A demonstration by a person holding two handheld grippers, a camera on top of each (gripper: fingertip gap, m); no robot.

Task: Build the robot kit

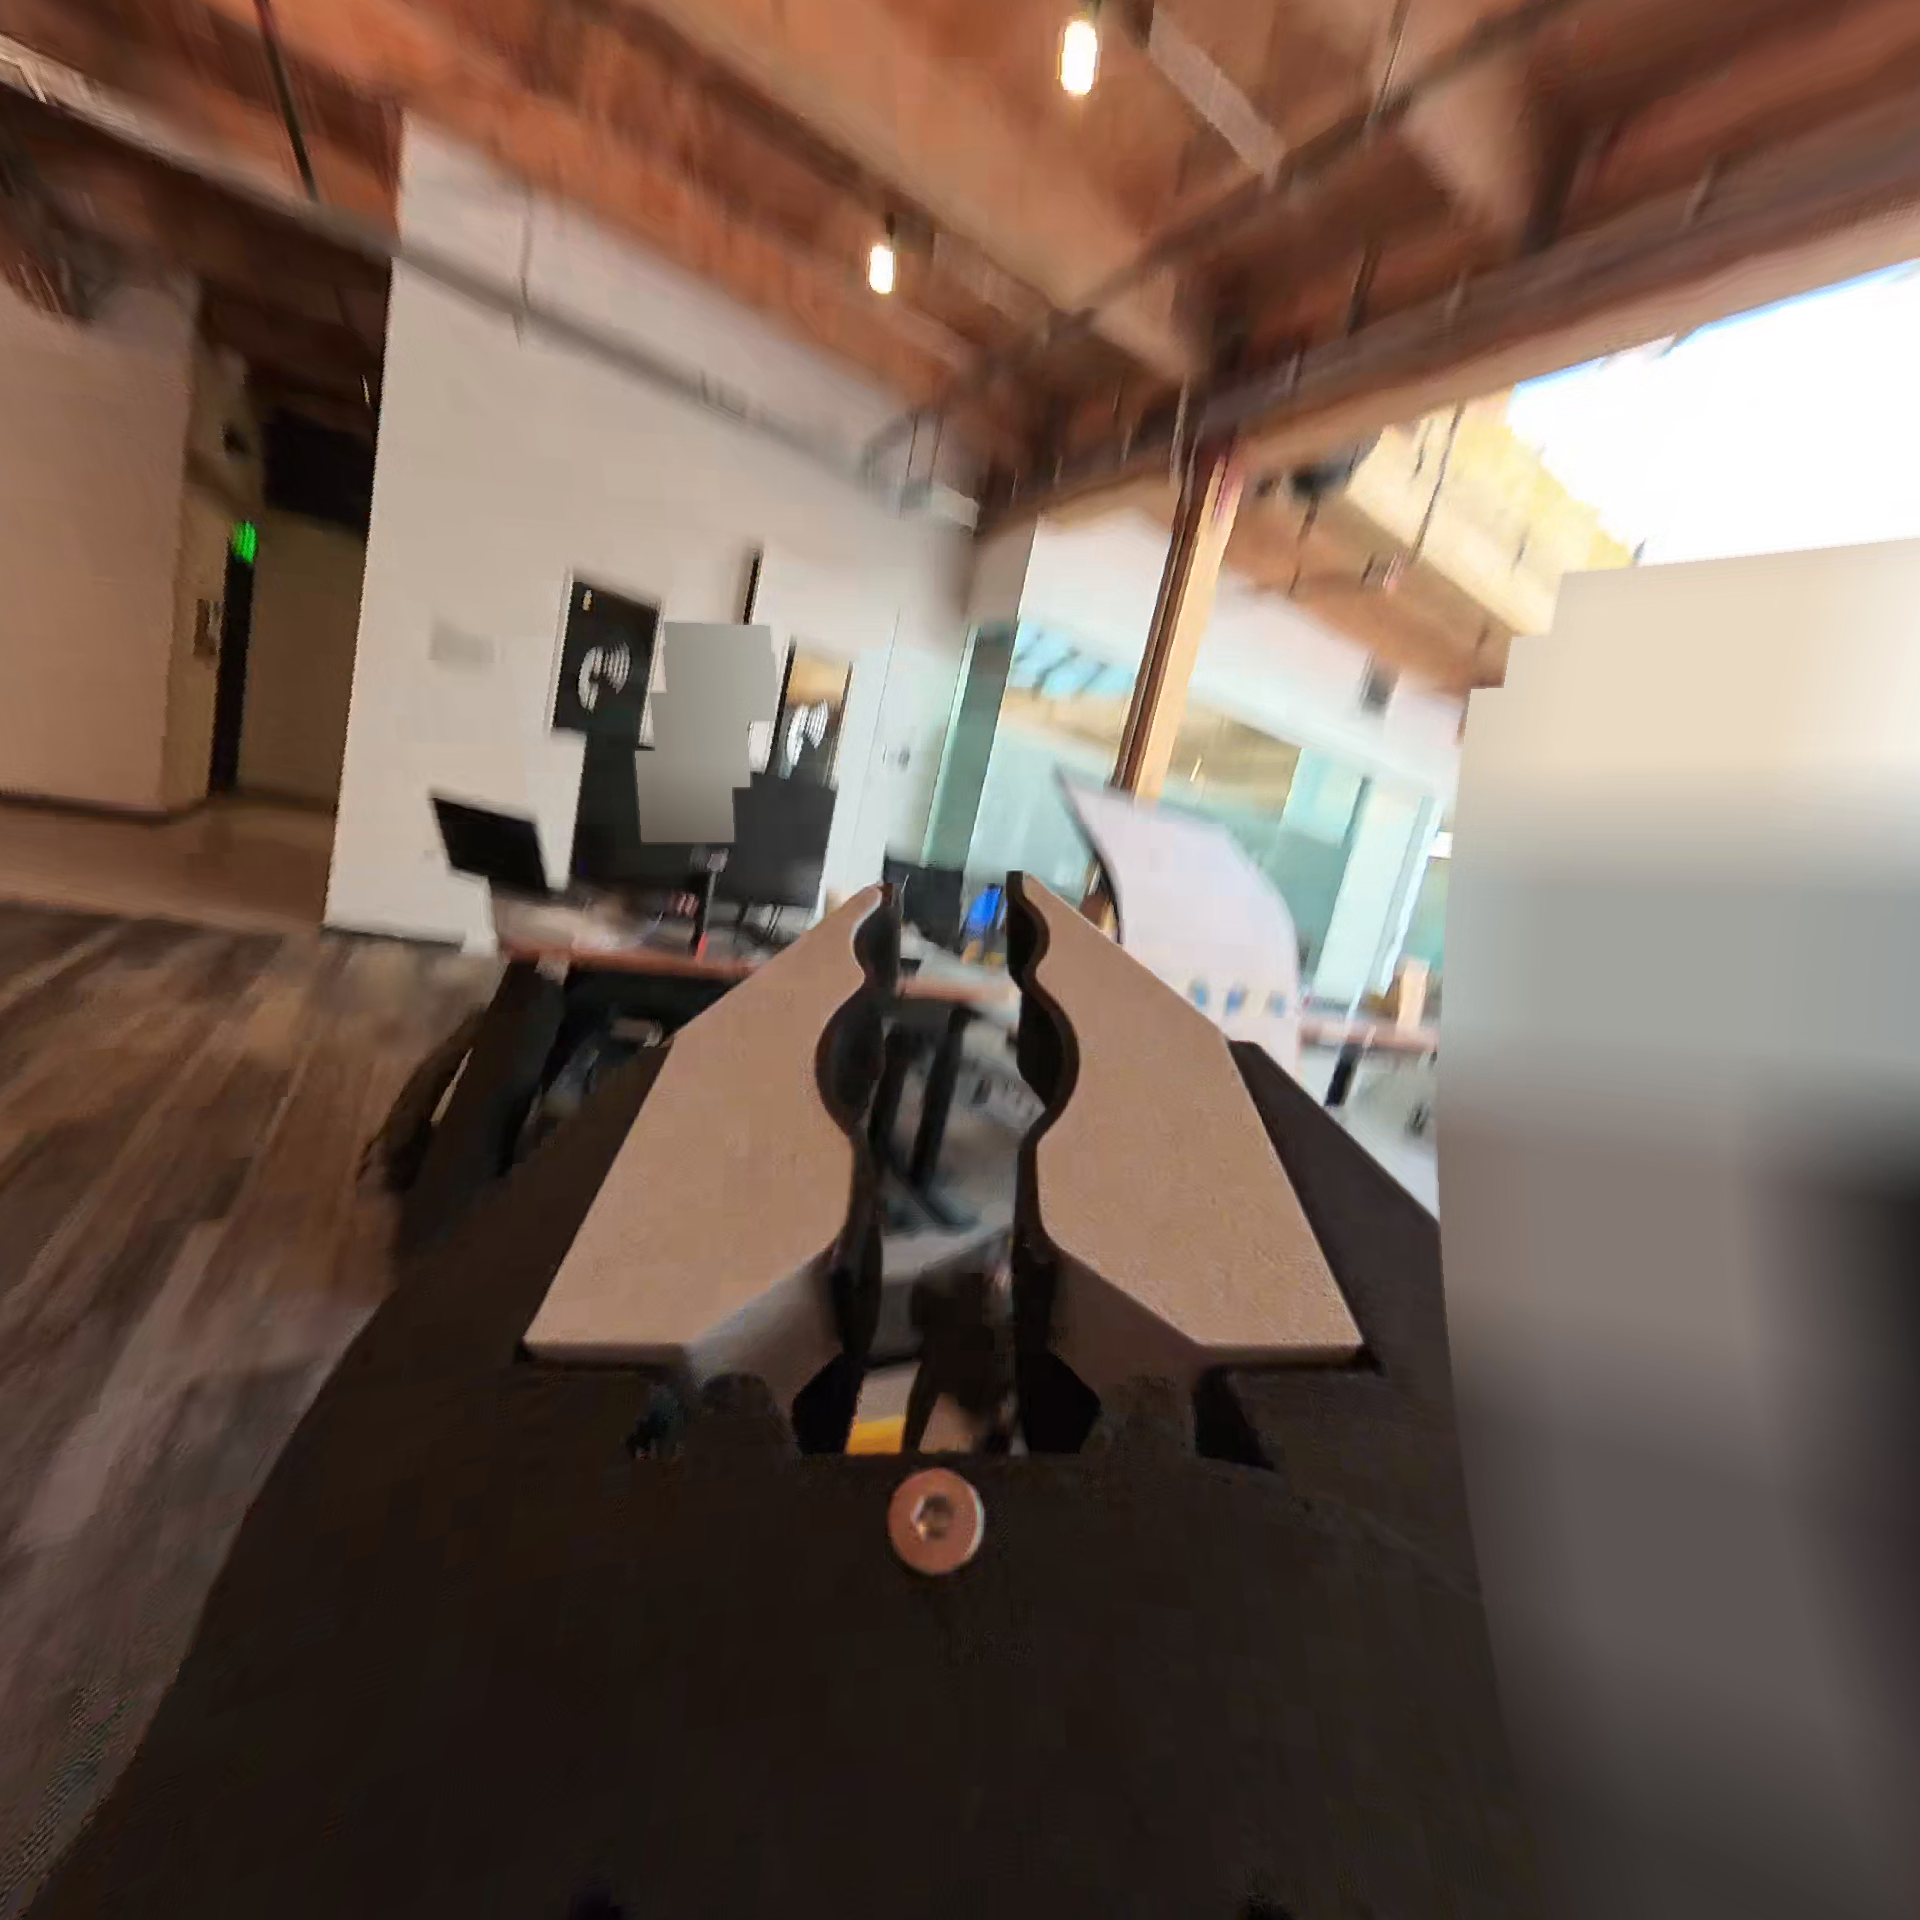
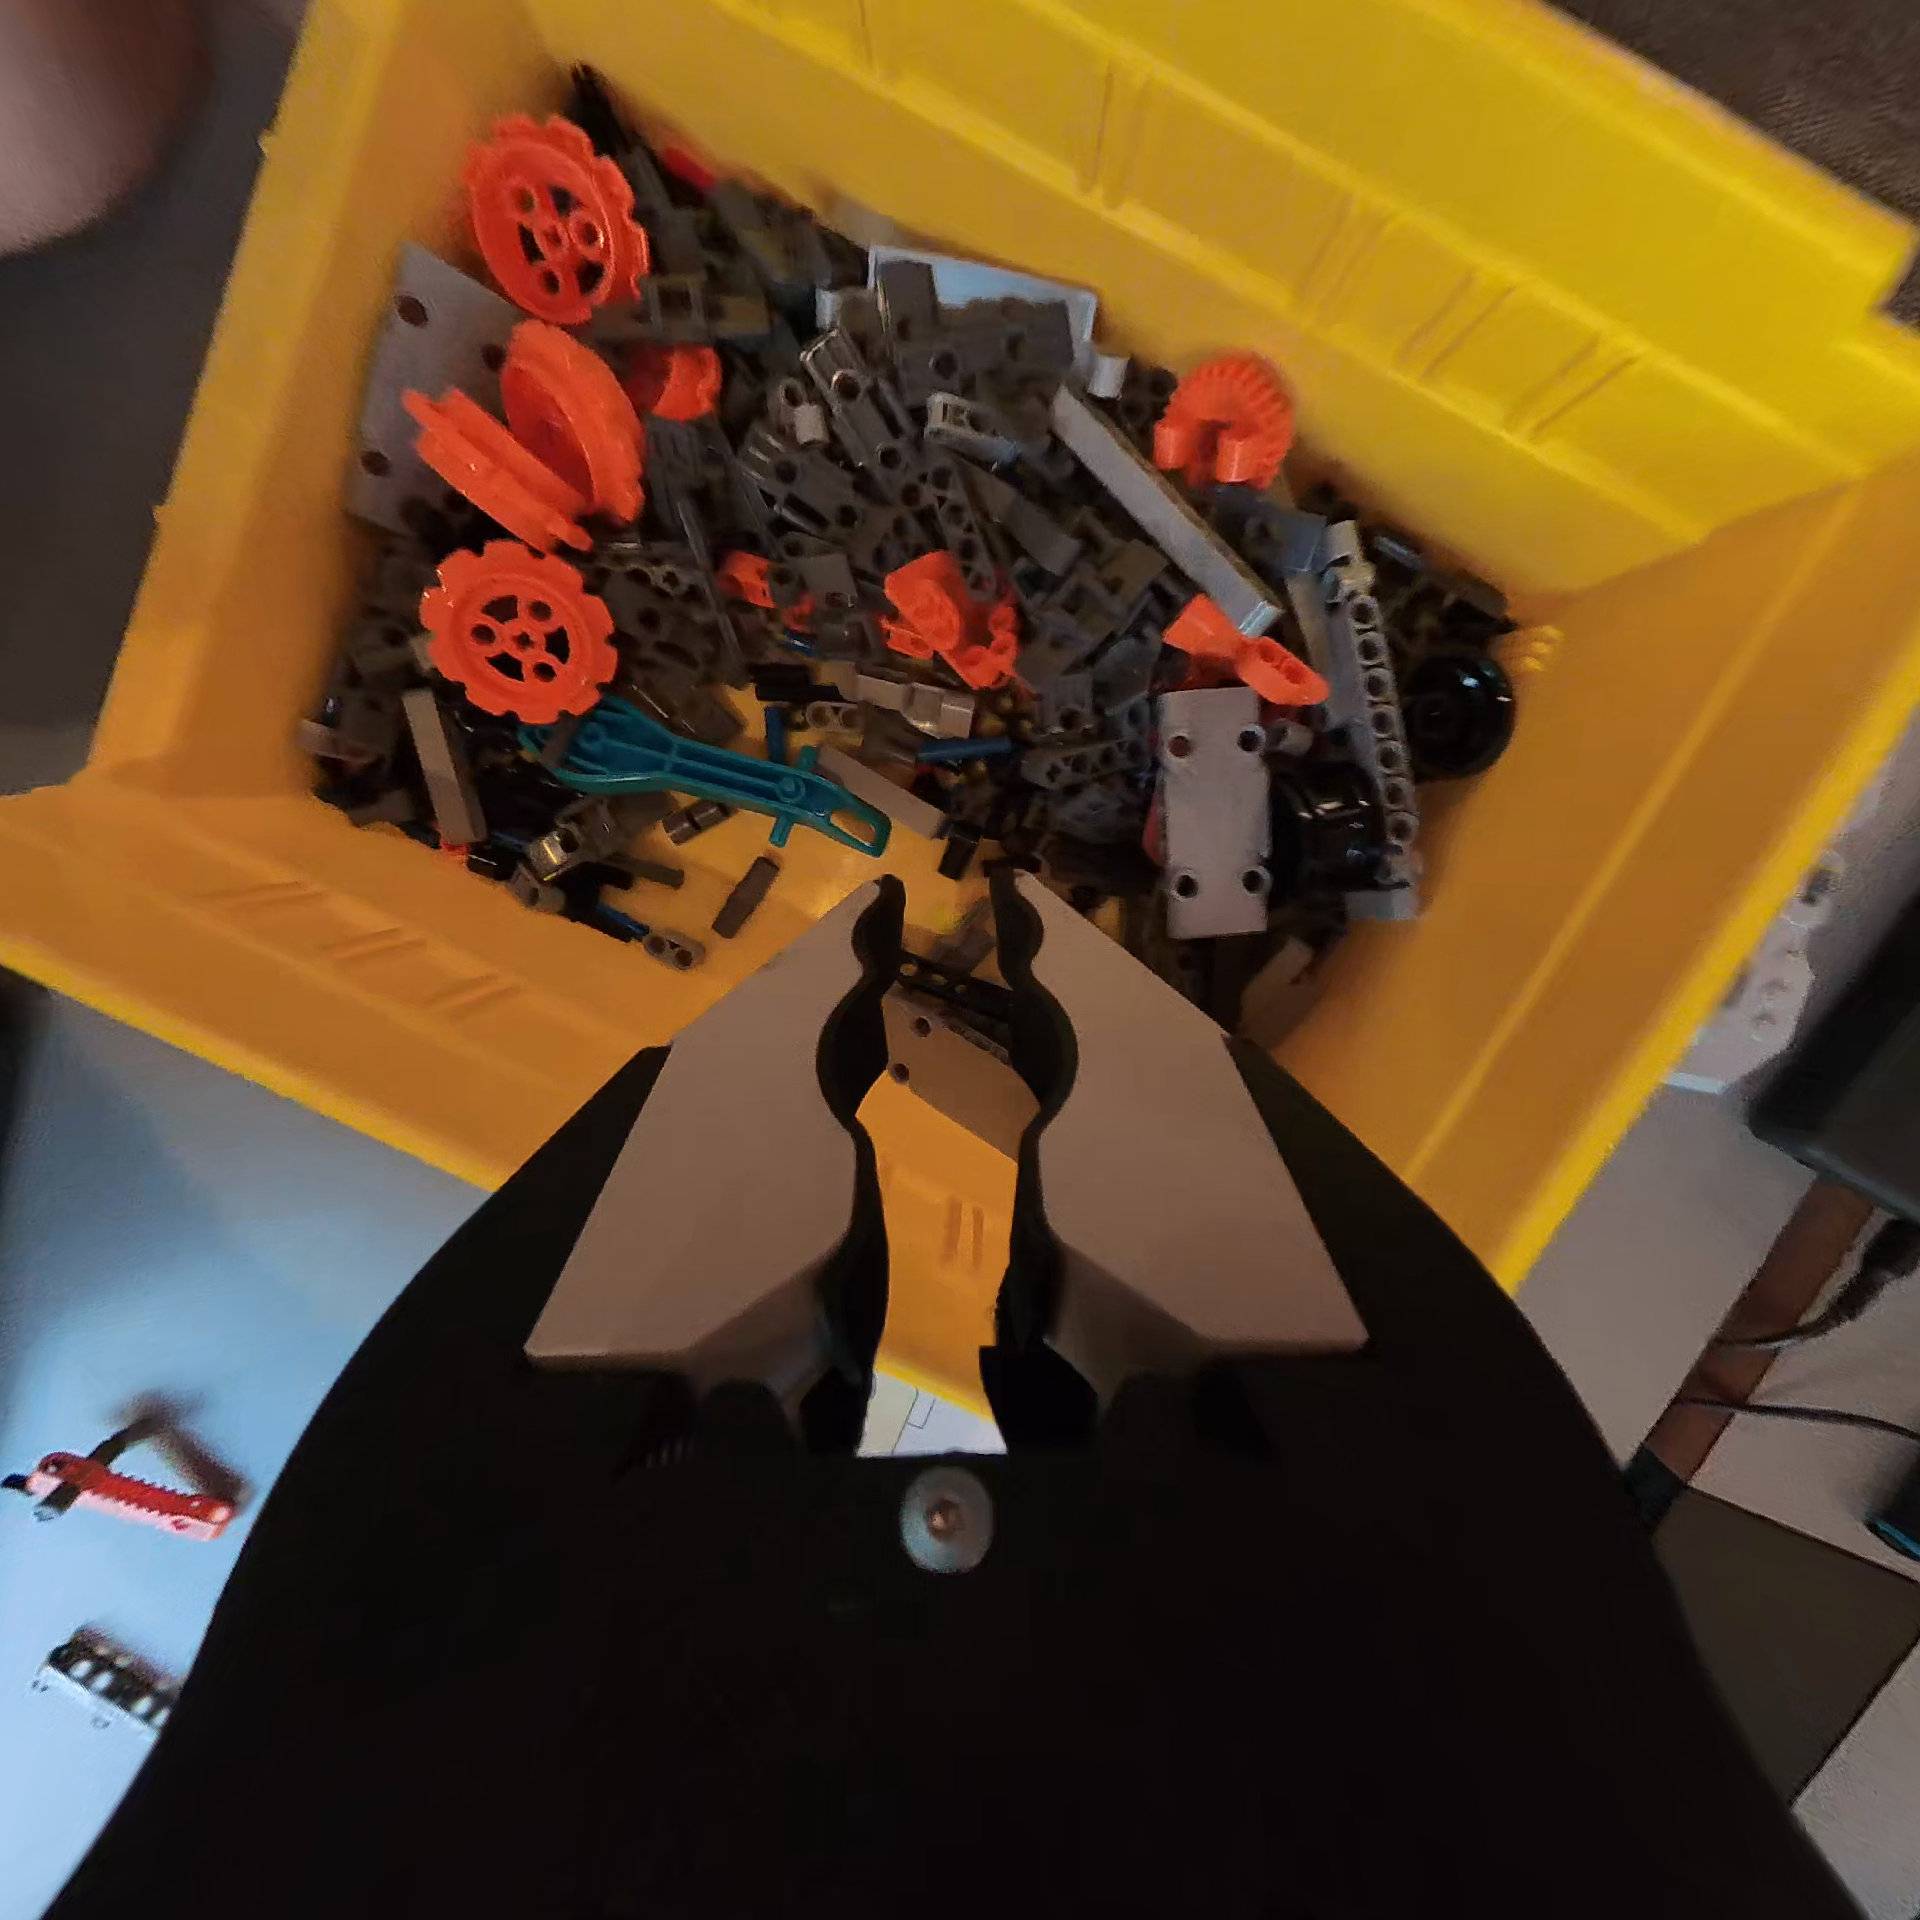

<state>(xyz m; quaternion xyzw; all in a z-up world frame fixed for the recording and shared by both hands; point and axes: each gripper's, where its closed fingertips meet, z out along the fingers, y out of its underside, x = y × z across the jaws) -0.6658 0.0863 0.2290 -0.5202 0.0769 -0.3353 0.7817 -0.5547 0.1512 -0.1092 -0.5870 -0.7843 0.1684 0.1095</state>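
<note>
The left gripper [image 1: 948,902] is held up in the air and pointed out into a big room. Its two grey fingers are kept a little apart, and nothing is seen between them. It is not touching anything. On the left a dark laptop [image 1: 494,847] is seen on a far desk [image 1: 644,961]. In the middle a white wall [image 1: 623,499] is seen, and to the right of it a wooden post [image 1: 1184,644]. Lamps [image 1: 1077,57] are lit on the wooden ceiling [image 1: 1558,156]. All of this is blurred.

The right gripper [image 2: 943,891] is pointed down into a yellow bin [image 2: 1351,312] set on a pale table [image 2: 208,1195]. On the far left, a red toothed bar [image 2: 135,1496] and a small dark beam [image 2: 104,1678] are laid on the table, well apart from the bin. Inside the bin, orange gear wheels [image 2: 551,229] are piled on the left. A teal lever [image 2: 707,774] is laid near the middle, just past the fingertips. A grey plate with holes [image 2: 1216,821] and a black wheel [image 2: 1455,712] are found on the right. Many small grey and black bricks are heaped all around.

The right fingers are parted too. A small grey piece [image 2: 951,1070] is seen in the gap. It cannot be told if it is pinched or only lying below.

The bin and bricks are shown only in the right view. The room is shown only in the left view.
</note>
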